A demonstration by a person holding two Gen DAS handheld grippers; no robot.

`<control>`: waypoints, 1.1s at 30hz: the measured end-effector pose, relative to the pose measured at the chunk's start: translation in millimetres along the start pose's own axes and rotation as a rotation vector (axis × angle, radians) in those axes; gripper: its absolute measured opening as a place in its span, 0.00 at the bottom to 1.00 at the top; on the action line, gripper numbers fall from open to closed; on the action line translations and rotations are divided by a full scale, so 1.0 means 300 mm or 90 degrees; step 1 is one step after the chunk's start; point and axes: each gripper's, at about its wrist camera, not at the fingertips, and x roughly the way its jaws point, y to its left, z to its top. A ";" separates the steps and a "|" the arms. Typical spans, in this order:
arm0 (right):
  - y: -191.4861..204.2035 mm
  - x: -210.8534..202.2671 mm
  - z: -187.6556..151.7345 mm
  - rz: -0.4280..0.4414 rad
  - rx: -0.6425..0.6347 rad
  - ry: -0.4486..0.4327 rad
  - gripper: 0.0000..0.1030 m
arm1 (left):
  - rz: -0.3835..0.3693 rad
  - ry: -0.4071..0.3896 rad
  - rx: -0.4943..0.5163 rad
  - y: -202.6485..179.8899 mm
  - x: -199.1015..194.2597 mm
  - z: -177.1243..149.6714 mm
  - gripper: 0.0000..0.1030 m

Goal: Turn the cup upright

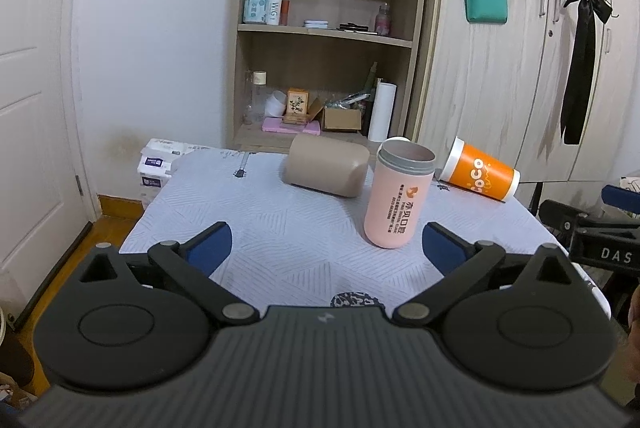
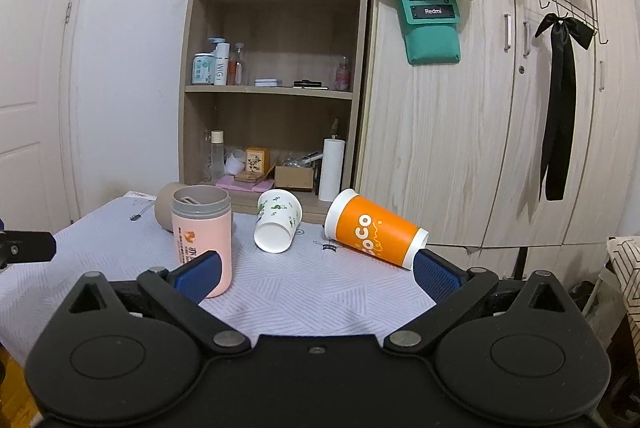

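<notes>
Matt pink plastic tumbler with grey rim (image 1: pixel 394 196); smooth matt beige plastic cup (image 1: pixel 326 164); glossy orange paper cup with white rims (image 2: pixel 374 234); white paper cup printed with green leaves (image 2: pixel 277 226). All rest on a pale quilted cloth table cover (image 1: pixel 280 228), stitched in ridged lines. Left gripper (image 1: pixel 326 248) and right gripper (image 2: pixel 316 274): matt black plastic, metal pivot pins, textured blue pads (image 2: pixel 436 274). Behind, a light wood-grain wardrobe (image 2: pixel 460 148).

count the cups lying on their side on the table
3: the tan cup at the far left, the white leaf-print cup in the middle, the orange cup on the right. The pink cup stands upright.
</notes>
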 end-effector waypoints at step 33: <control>0.035 0.002 -0.001 -0.003 -0.017 0.012 1.00 | 0.076 0.070 0.033 -0.006 0.056 -0.020 1.00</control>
